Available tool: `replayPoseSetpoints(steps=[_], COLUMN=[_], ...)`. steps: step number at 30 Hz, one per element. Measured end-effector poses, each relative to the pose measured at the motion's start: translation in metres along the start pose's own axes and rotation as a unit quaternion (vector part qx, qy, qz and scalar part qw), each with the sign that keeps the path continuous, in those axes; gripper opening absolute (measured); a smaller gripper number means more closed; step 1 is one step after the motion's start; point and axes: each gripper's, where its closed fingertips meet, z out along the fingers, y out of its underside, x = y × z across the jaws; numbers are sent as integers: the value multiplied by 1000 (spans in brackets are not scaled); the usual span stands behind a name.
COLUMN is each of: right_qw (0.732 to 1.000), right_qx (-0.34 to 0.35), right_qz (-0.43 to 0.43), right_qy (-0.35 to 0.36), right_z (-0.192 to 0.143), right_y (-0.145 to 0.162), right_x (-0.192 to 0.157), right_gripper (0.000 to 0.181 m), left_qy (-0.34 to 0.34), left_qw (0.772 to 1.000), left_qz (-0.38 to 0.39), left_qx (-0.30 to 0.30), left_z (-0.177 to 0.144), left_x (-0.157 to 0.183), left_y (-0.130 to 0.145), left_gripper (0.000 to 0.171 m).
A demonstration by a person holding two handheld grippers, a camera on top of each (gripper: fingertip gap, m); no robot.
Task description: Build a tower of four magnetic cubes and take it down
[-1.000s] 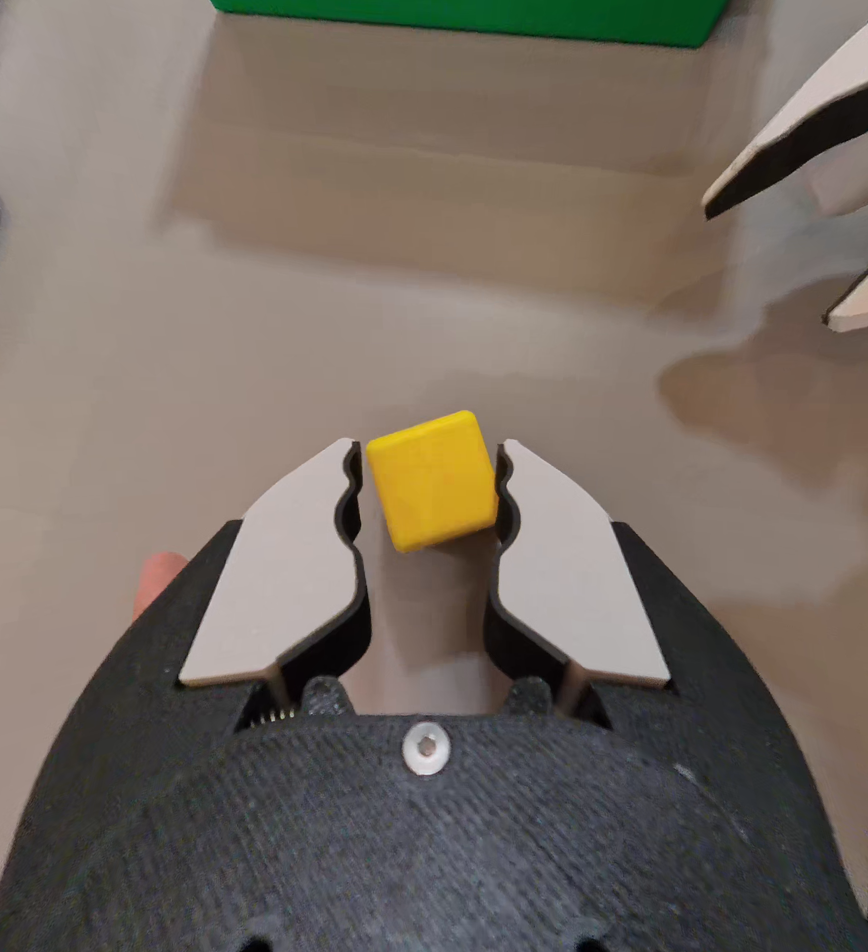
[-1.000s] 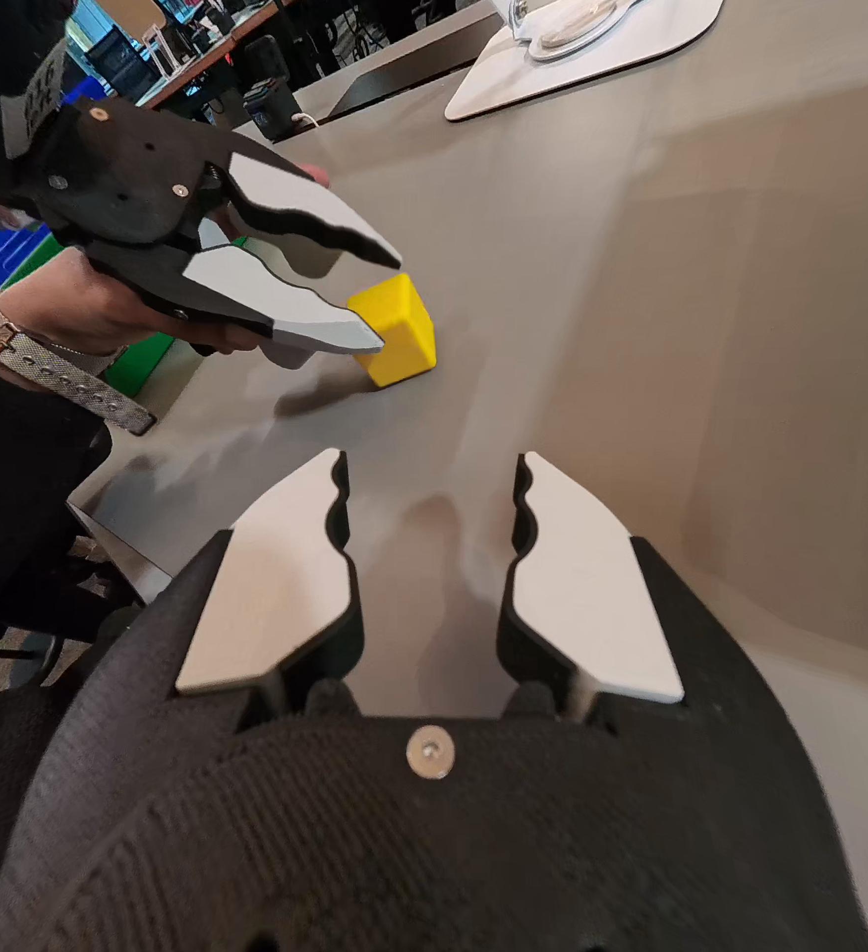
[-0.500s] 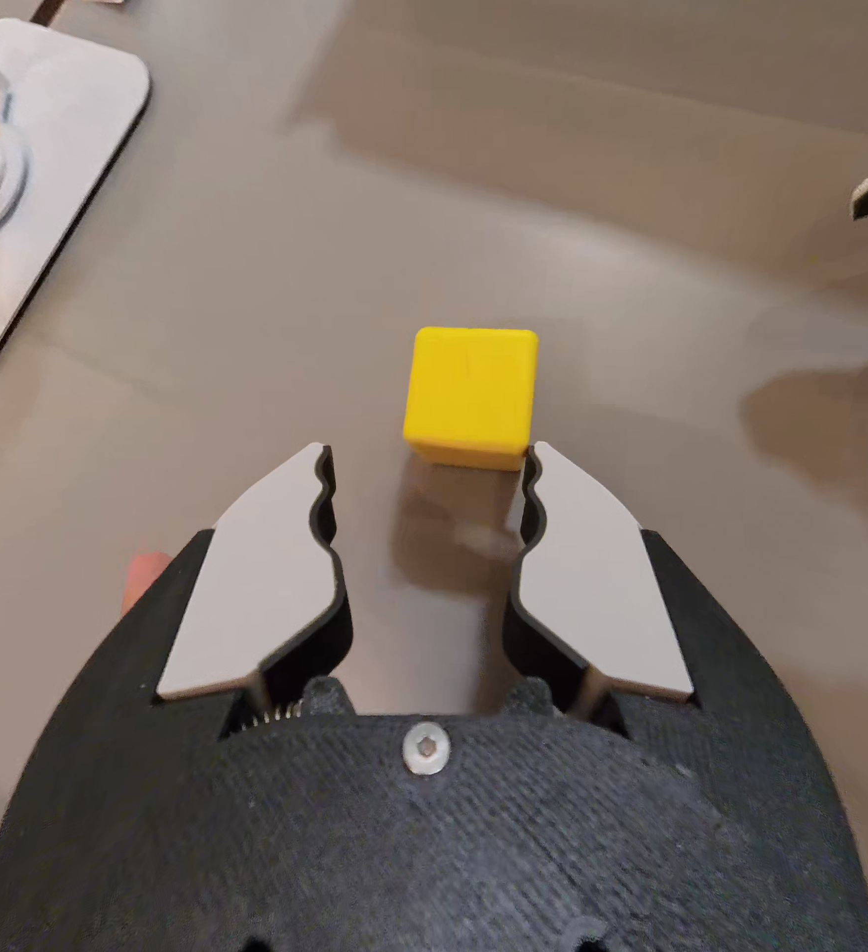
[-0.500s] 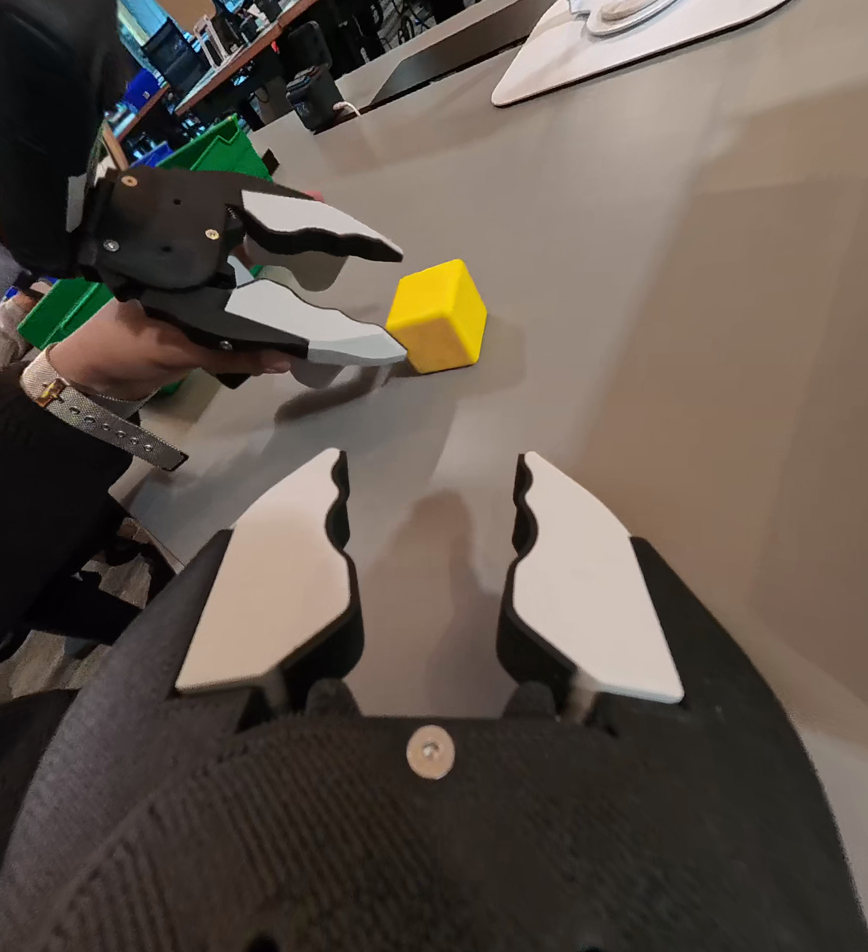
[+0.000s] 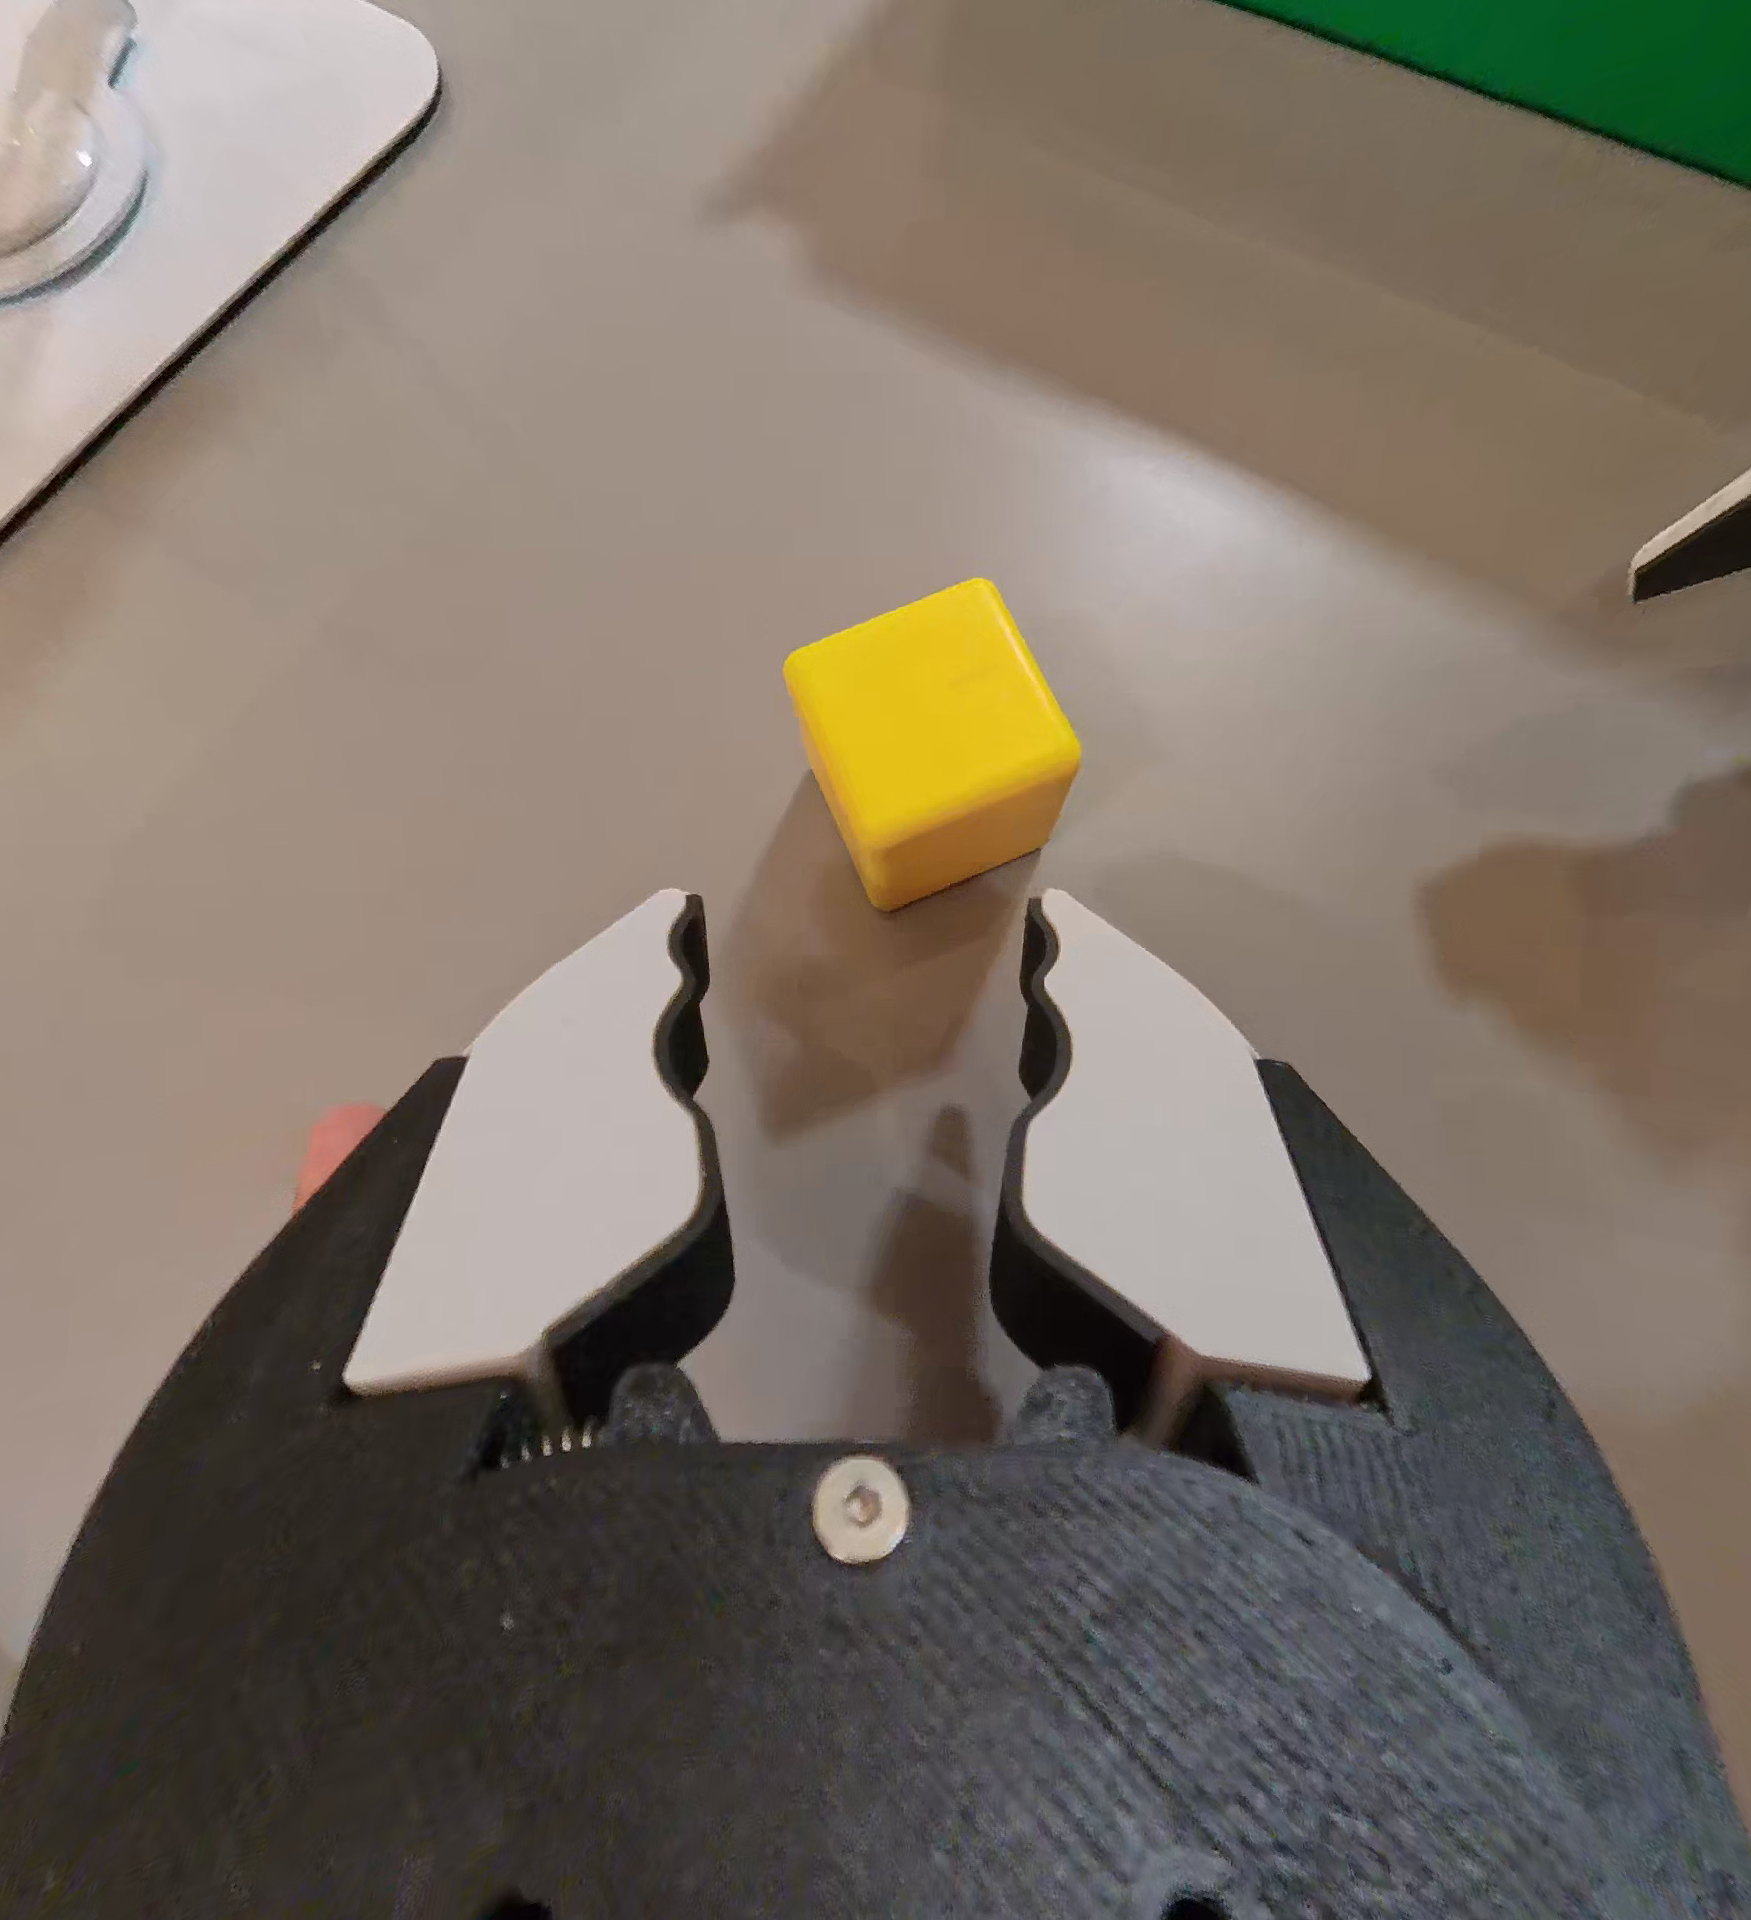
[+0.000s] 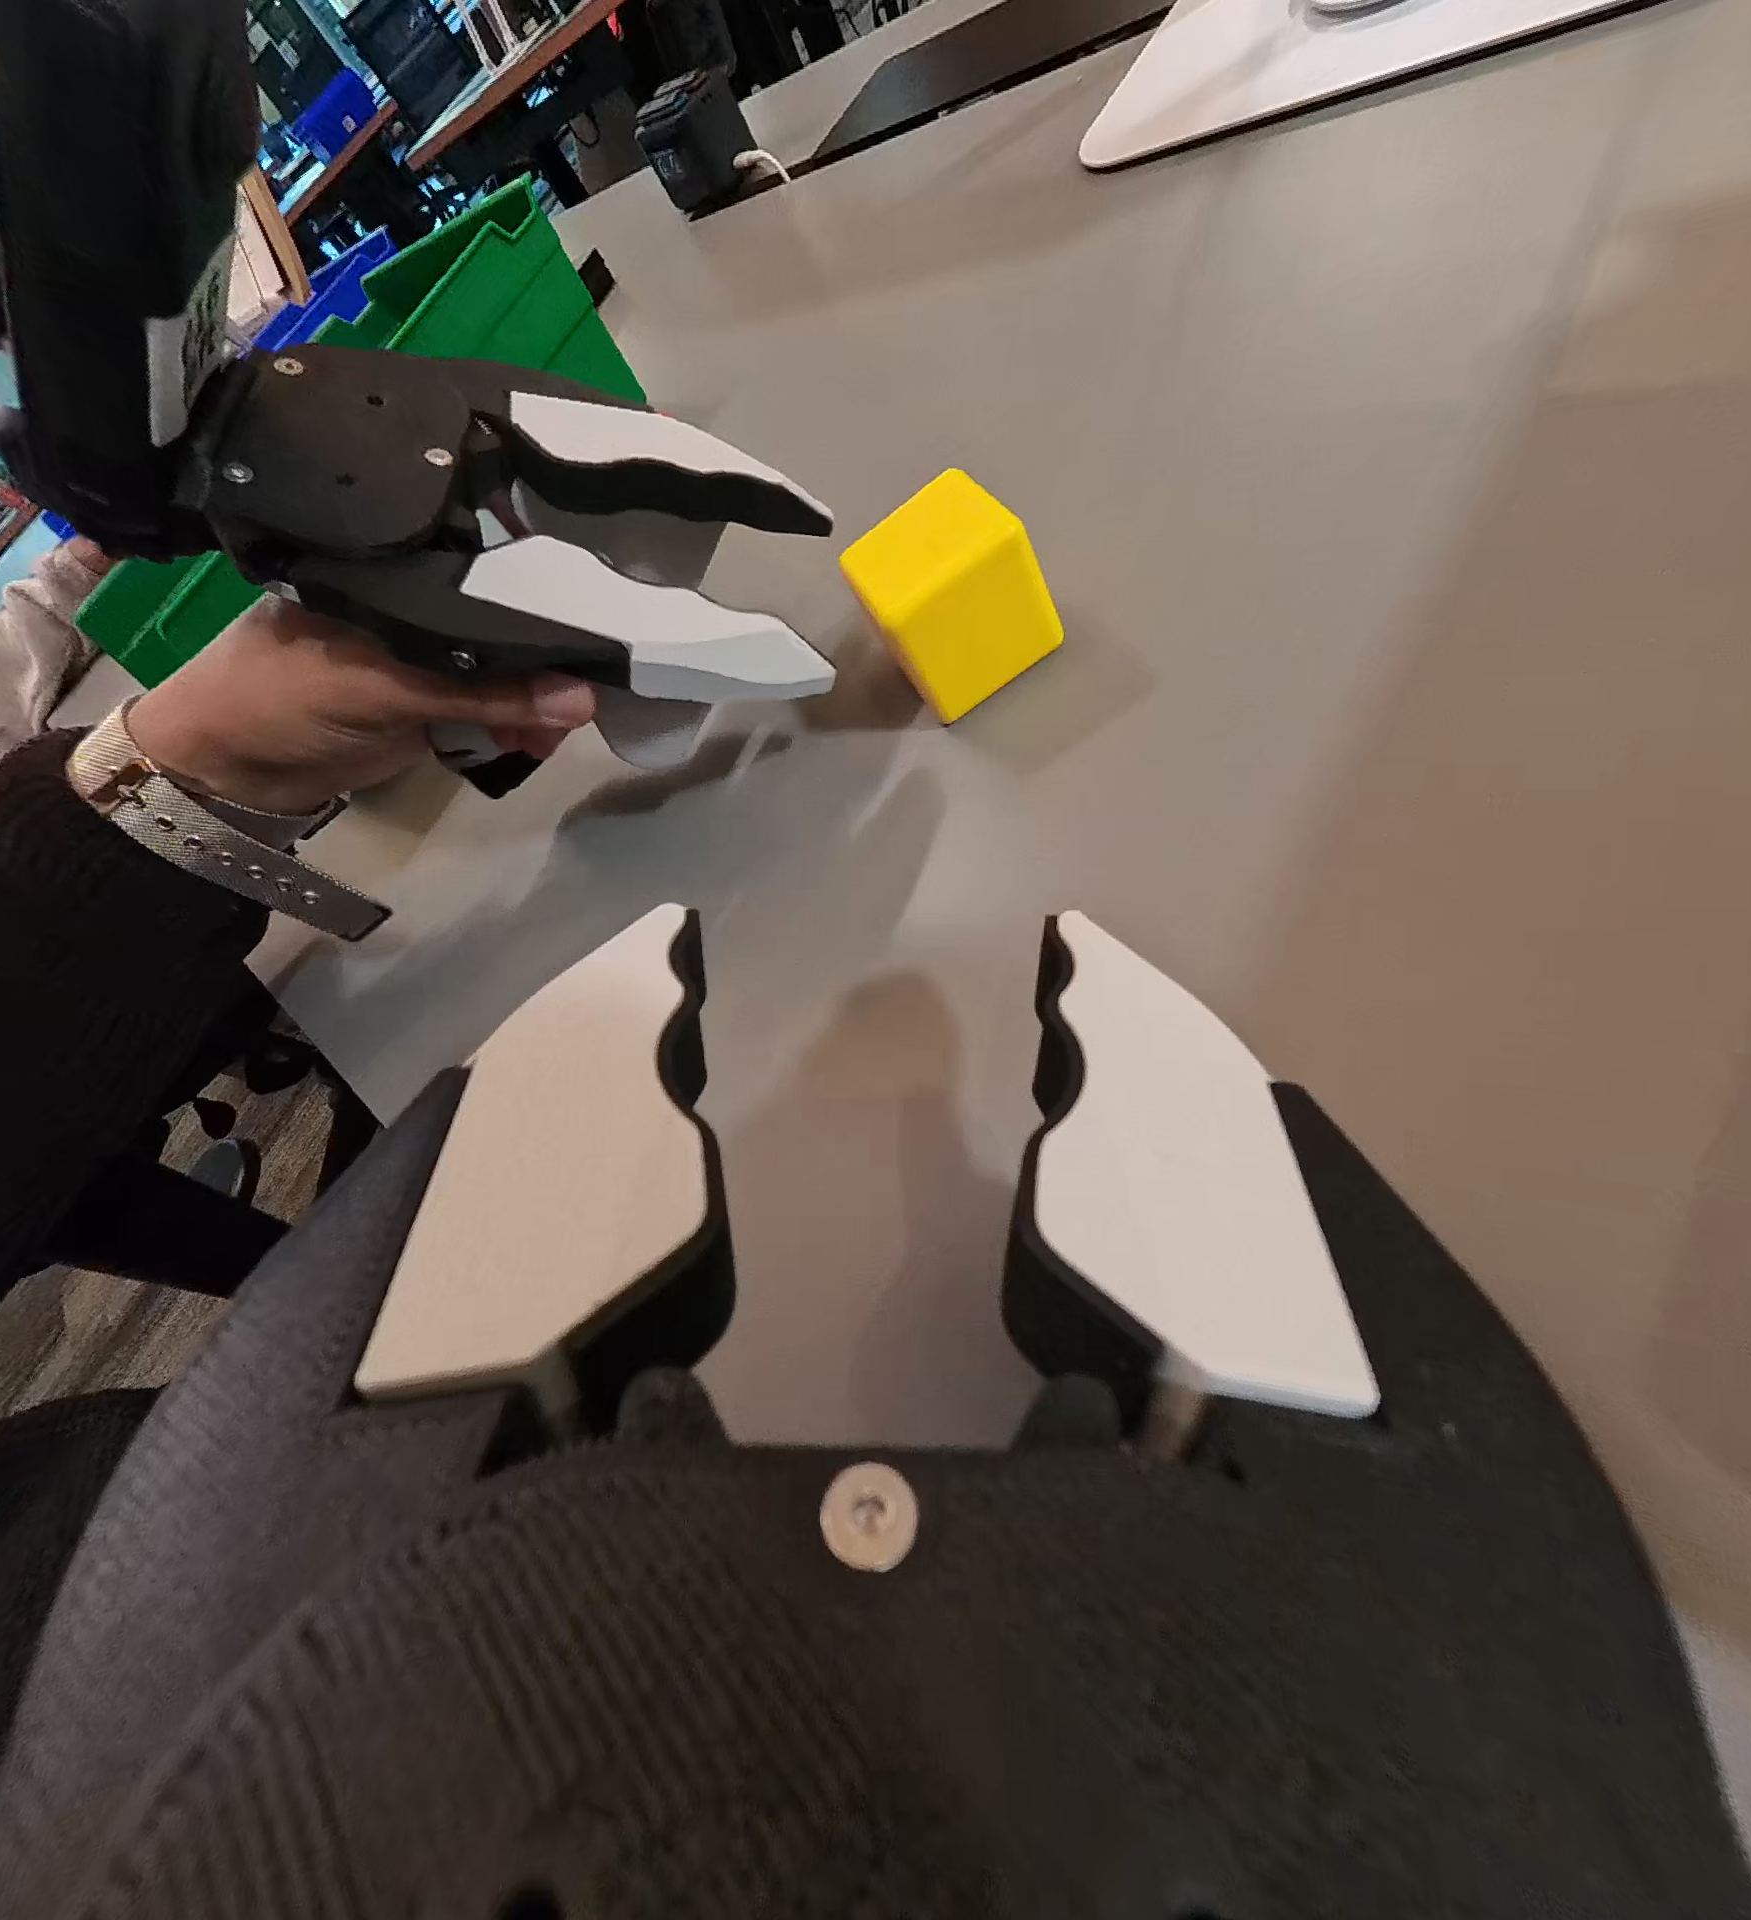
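Note:
A yellow cube point(image 5: 933, 740) stands on the grey table point(image 5: 538, 623), just beyond my left gripper's fingertips. My left gripper point(image 5: 860, 904) is open and empty, a short way back from the cube, not touching it. In the right wrist view the same cube point(image 6: 954, 592) sits to the right of the left gripper point(image 6: 829, 592), held by a hand point(image 6: 331, 717). My right gripper point(image 6: 871, 920) is open and empty, hovering over bare table nearer than the cube. One right finger tip point(image 5: 1744, 520) shows at the left wrist view's right edge.
A white mat point(image 5: 227, 260) with a clear glass object point(image 5: 19, 177) lies at the far left; it also shows in the right wrist view point(image 6: 1318, 83). A green bin point(image 6: 476, 301) stands behind the left gripper, also in the left wrist view point(image 5: 1629, 73). The table edge point(image 6: 331, 1060) is near.
The left gripper opened, let go of the yellow cube and drew back from it. The cube now rests on the table. The right gripper stayed open and shifted slightly.

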Motion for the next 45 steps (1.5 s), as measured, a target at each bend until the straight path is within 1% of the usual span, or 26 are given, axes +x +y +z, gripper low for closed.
replayPoseSetpoints(steps=[3, 6, 10, 16, 27, 32, 45], right_qw=[1000, 1000, 1000, 1000, 1000, 1000, 1000], right_qx=[0, 2, 2, 2, 3, 3, 2], right_qz=[1, 2, 6, 9, 15, 14, 16], right_qy=[0, 2, 3, 3, 2, 1, 2], right_z=[0, -1, -3, -2, -3, -3, -2], right_y=[0, 0, 0, 1, 0, 1, 1], right_x=[0, 2, 3, 3, 4, 3, 4], right_gripper=[63, 63, 63, 62, 62, 62, 62], left_qy=[11, 25, 32, 69, 98, 95, 103], left_qw=[1000, 1000, 999, 997, 995, 995, 994], left_qz=[15, 3, -3, -18, -2, 11, 14], left_qx=[0, 0, 1, 8, -15, -23, -27], left_z=[4, 8, 10, 7, 10, 12, 12], left_x=[8, 15, 16, 26, 42, 46, 49], left_y=[-1, -2, -3, -5, 1, 3, 5], left_gripper=[58, 59, 59, 55, 55, 55, 55])
